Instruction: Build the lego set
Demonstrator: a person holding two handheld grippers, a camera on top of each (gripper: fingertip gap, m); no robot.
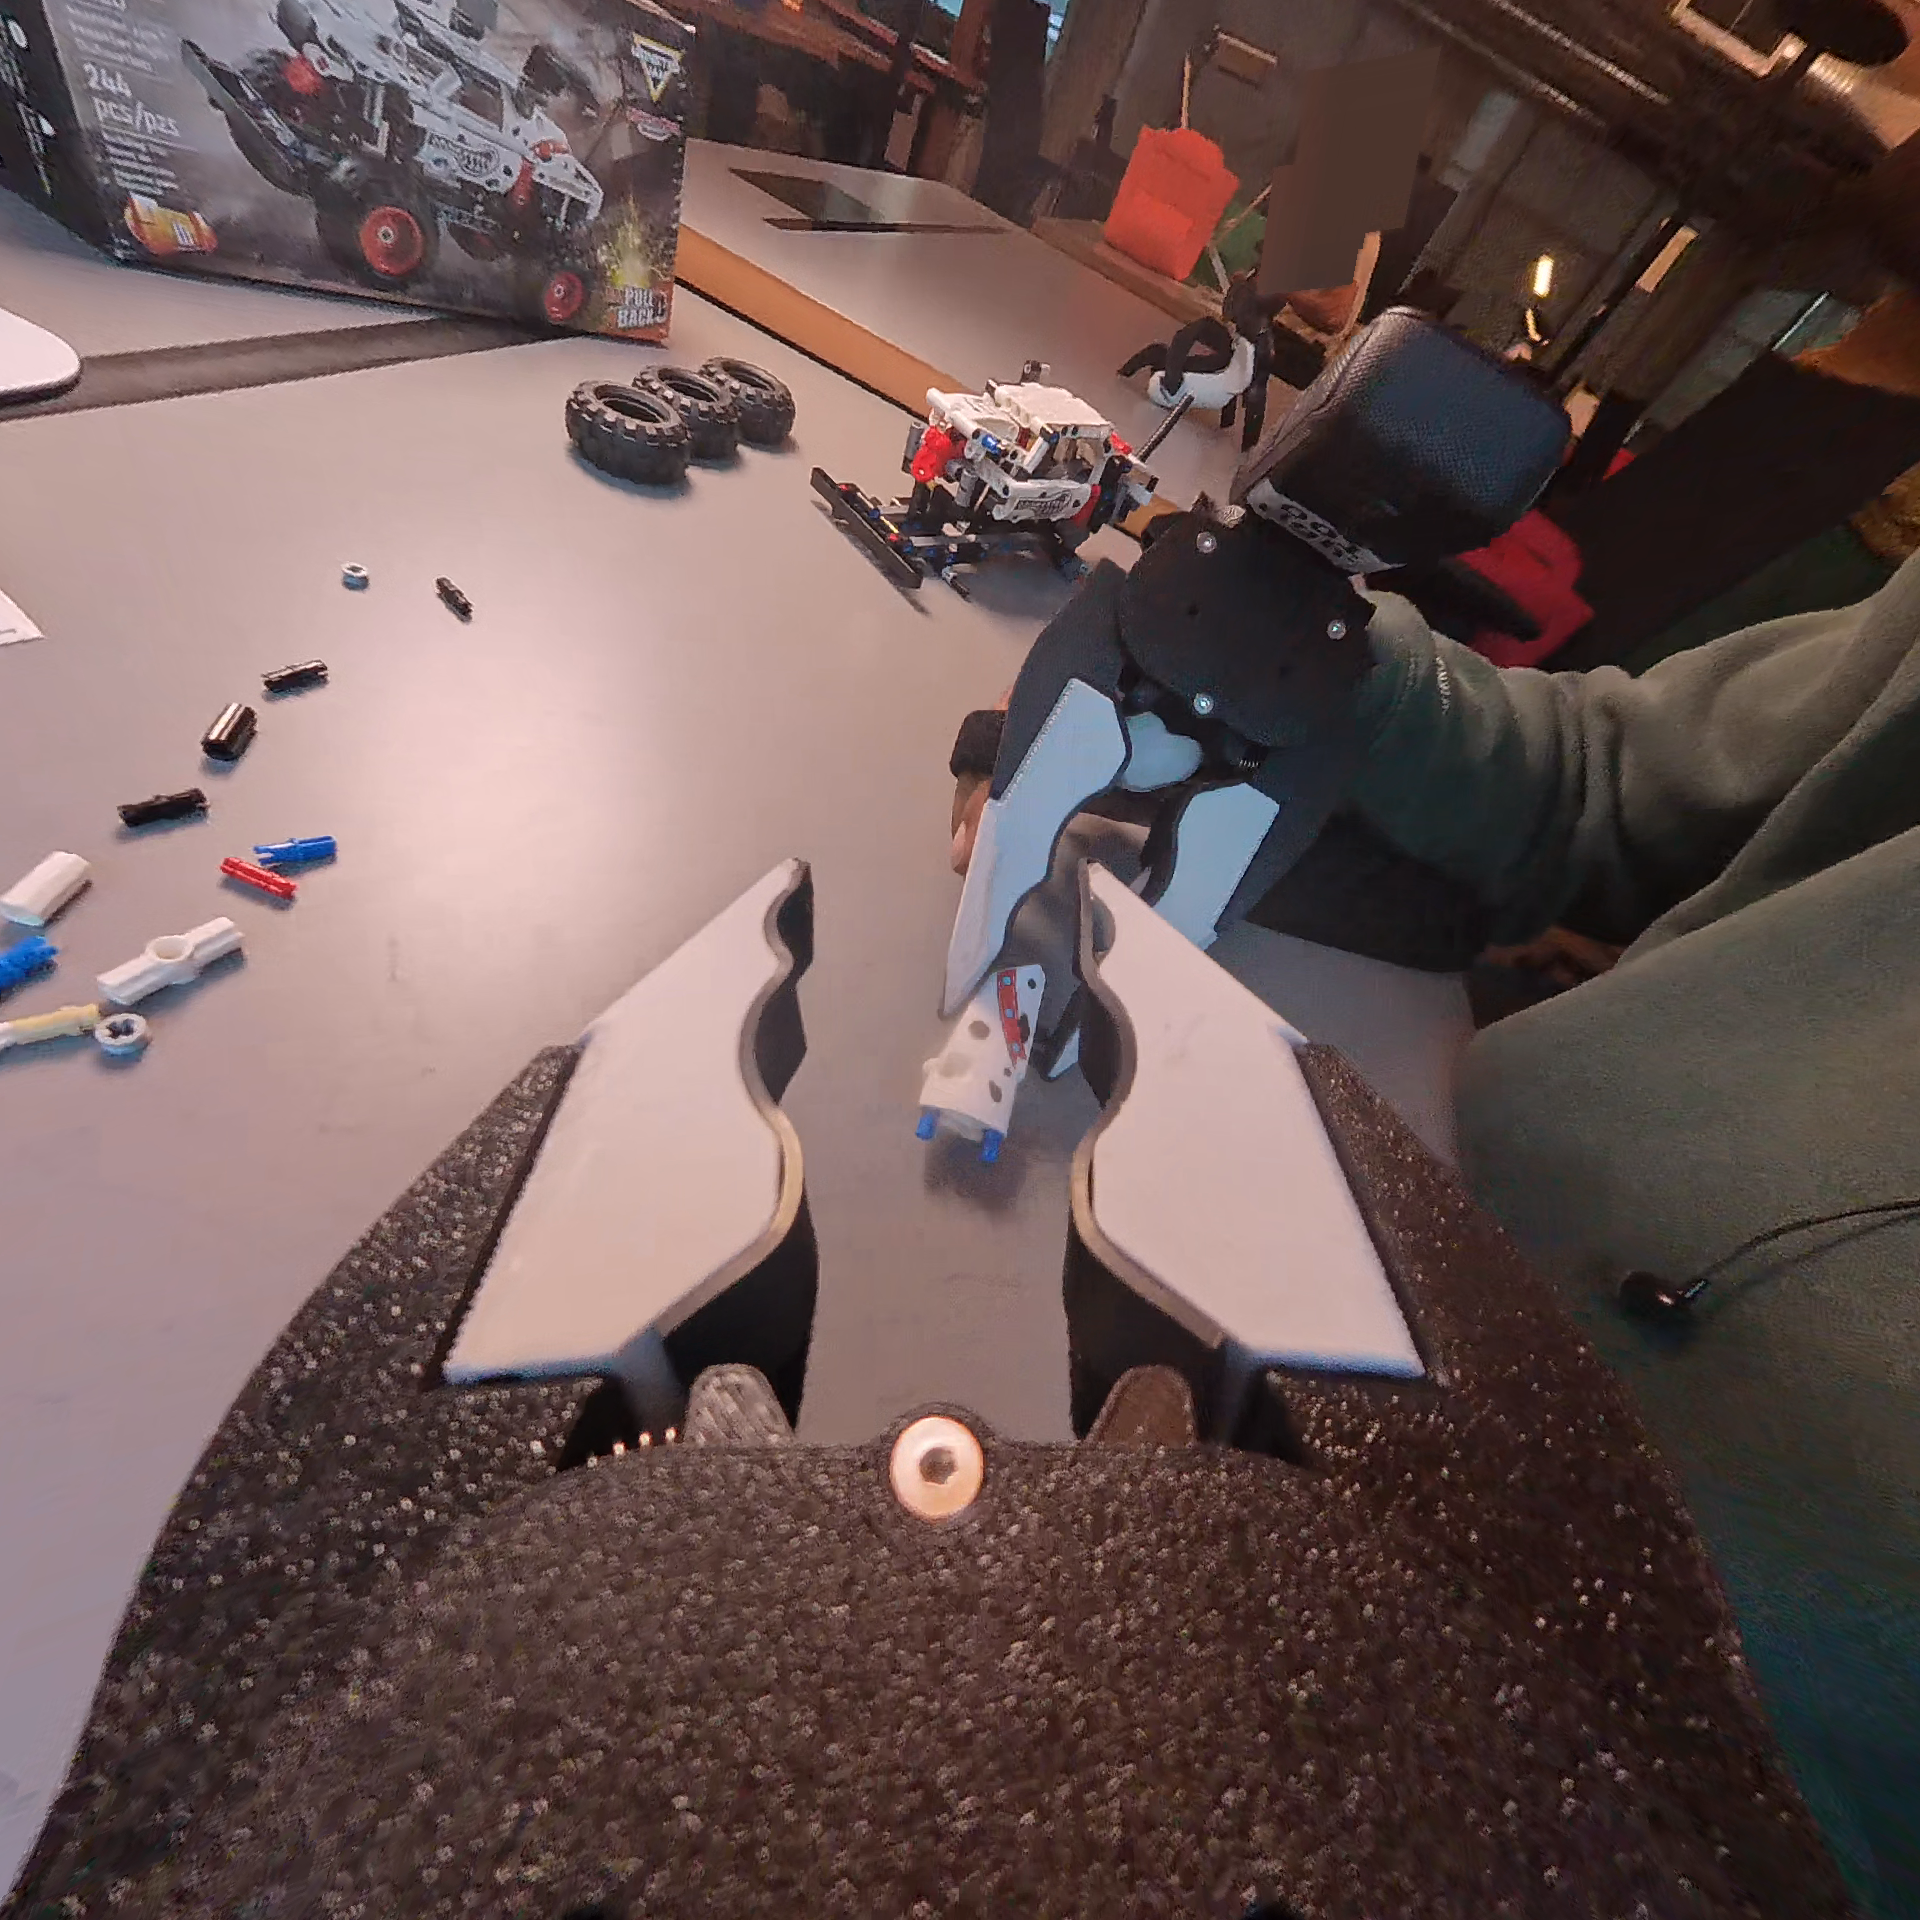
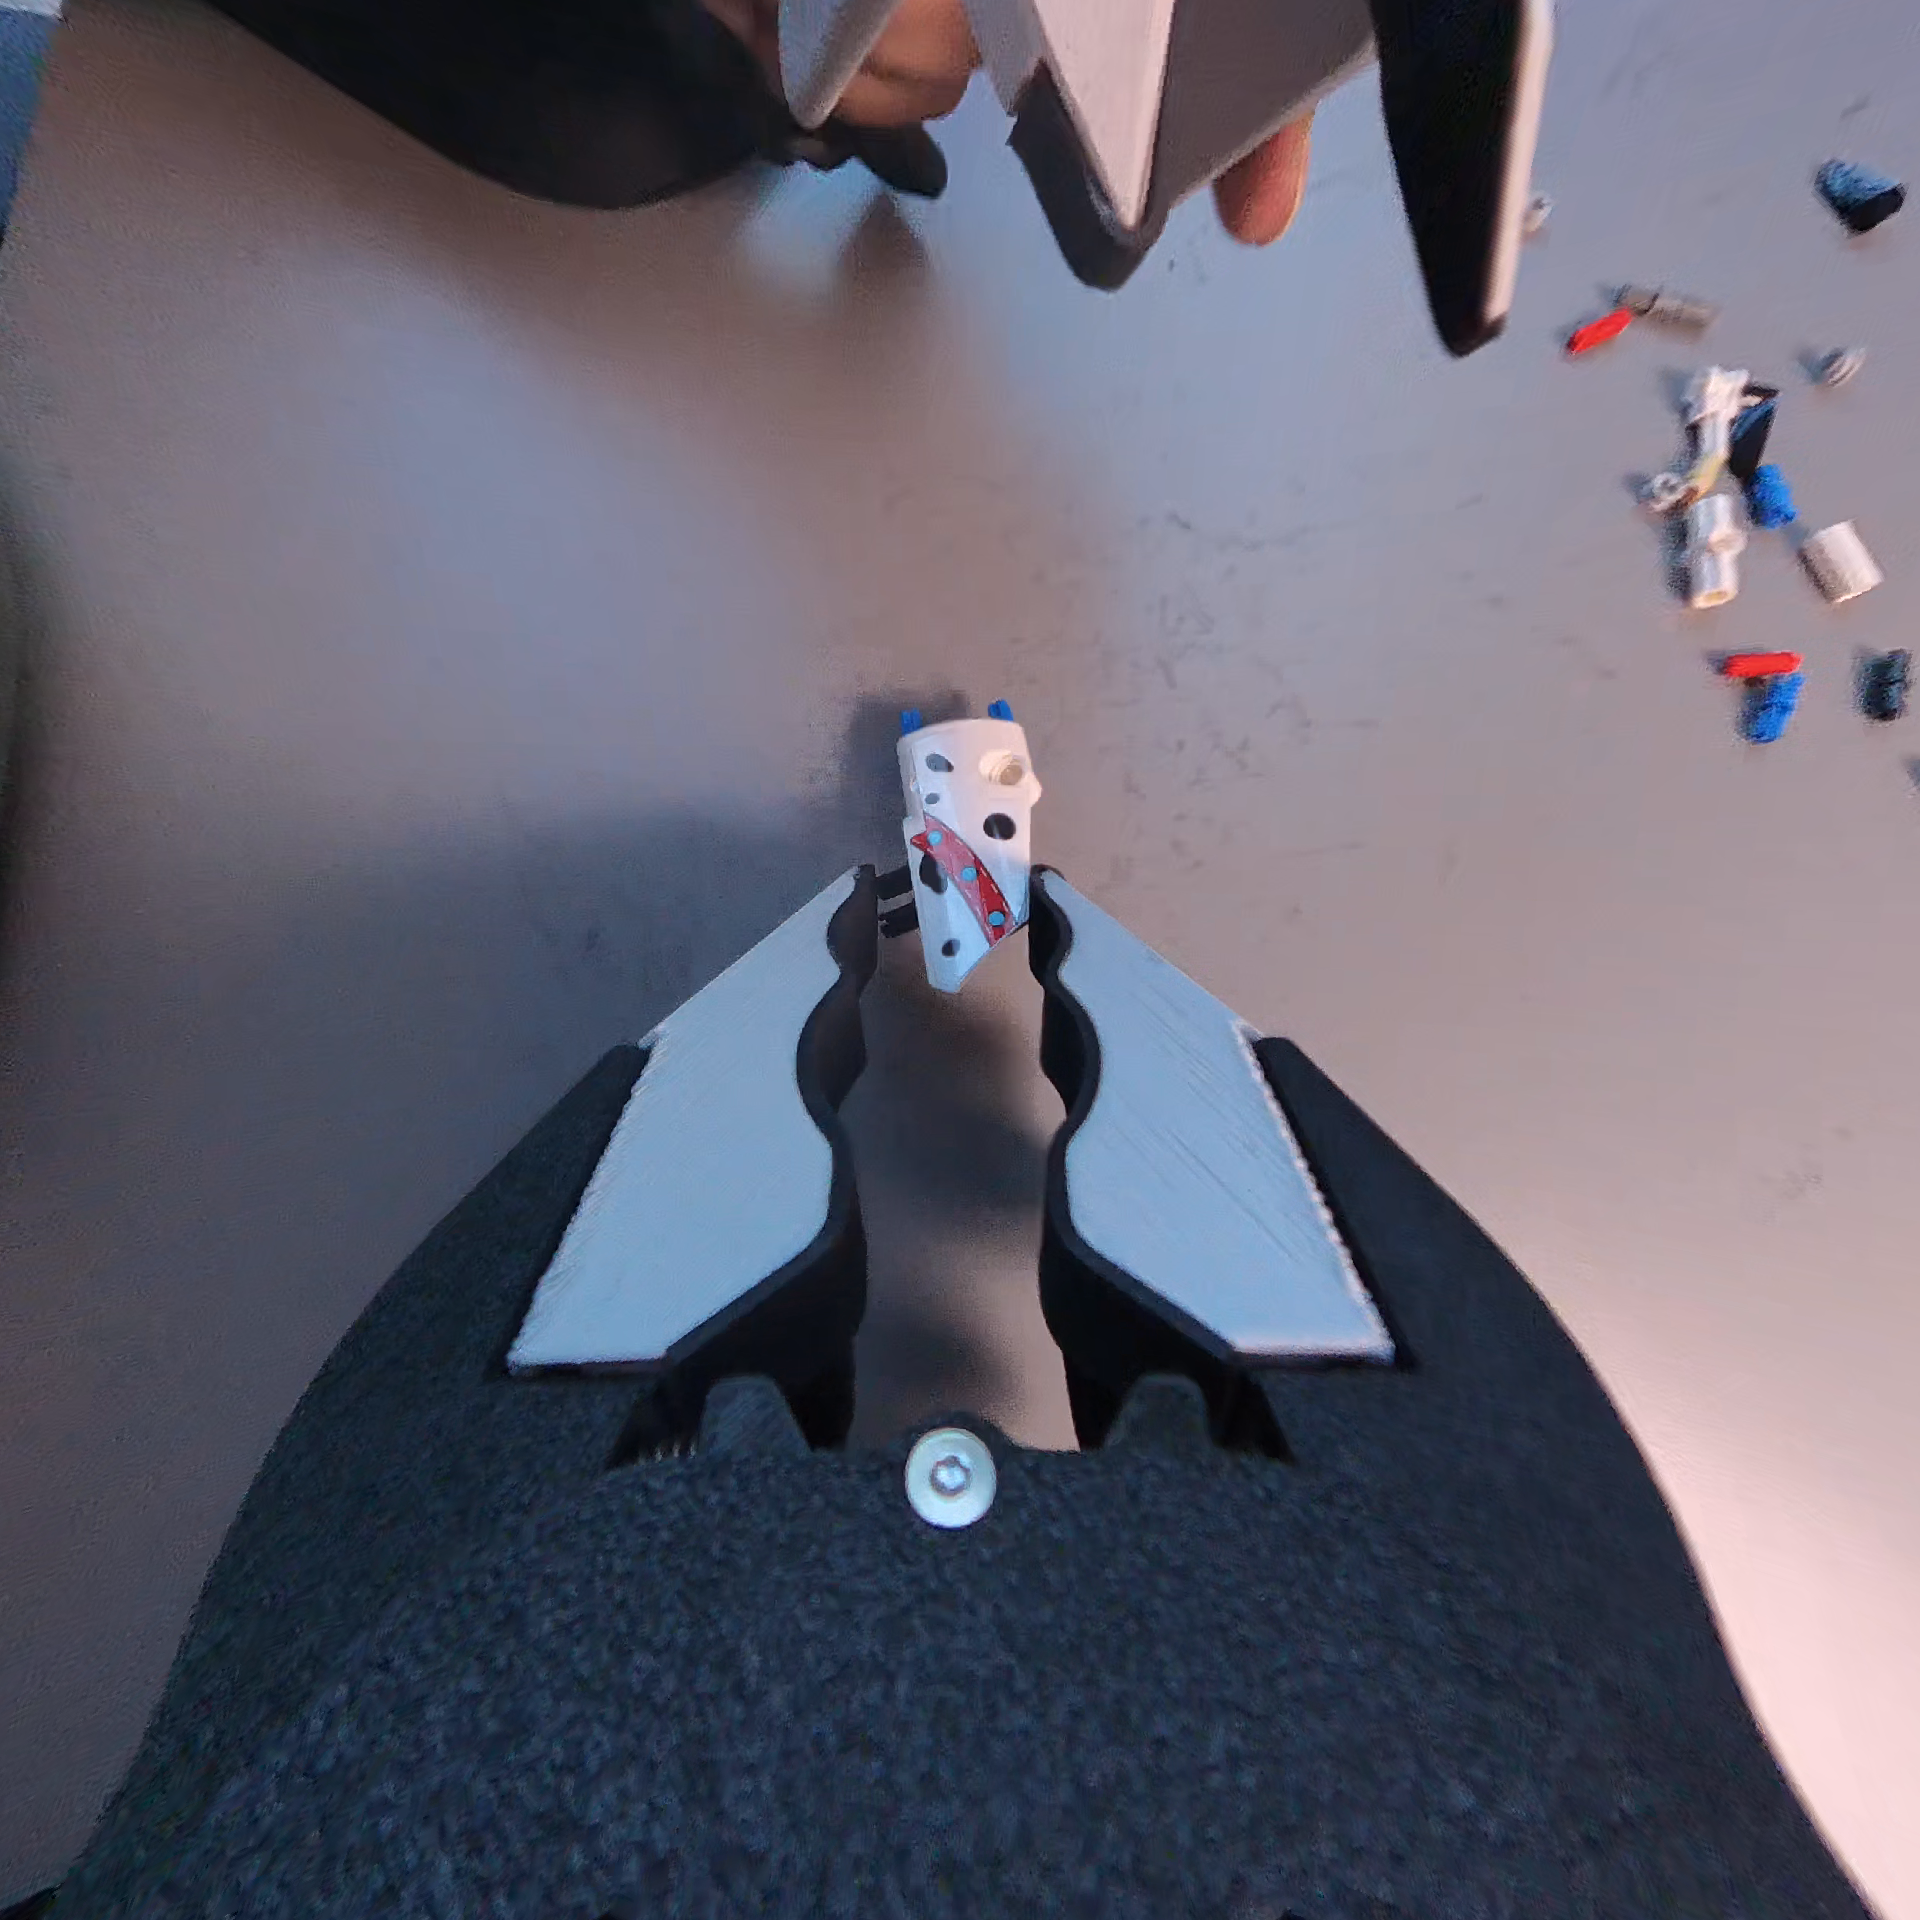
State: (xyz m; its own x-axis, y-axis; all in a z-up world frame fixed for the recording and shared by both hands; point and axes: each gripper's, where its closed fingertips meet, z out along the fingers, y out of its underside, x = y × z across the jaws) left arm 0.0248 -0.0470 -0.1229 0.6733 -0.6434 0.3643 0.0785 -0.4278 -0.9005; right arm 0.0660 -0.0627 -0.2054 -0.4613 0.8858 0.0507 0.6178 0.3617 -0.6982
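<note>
A white lego panel (image 2: 966, 831) with a red stripe, black dots and two blue pins at its far end is held between my right gripper's (image 2: 951, 883) fingertips, just above the grey table (image 2: 416, 520). In the left wrist view the same panel (image 1: 977, 1070) hangs tilted from the right gripper (image 1: 1003, 1029), pins pointing down toward the table. My left gripper (image 1: 943, 883) is open and empty, its fingers on either side of the panel and a little short of it. It also shows at the top of the right wrist view (image 2: 1283, 281).
A partly built white truck chassis (image 1: 1008, 468) and three black tyres (image 1: 681, 416) stand farther back. The set's box (image 1: 364, 156) is at the far left. Several small loose parts (image 1: 166, 831) lie on the left, also in the right wrist view (image 2: 1745, 520). A green sleeve (image 1: 1610, 779) is at right. The tips of one gripper are about 9 cm away from the tips of the other.
</note>
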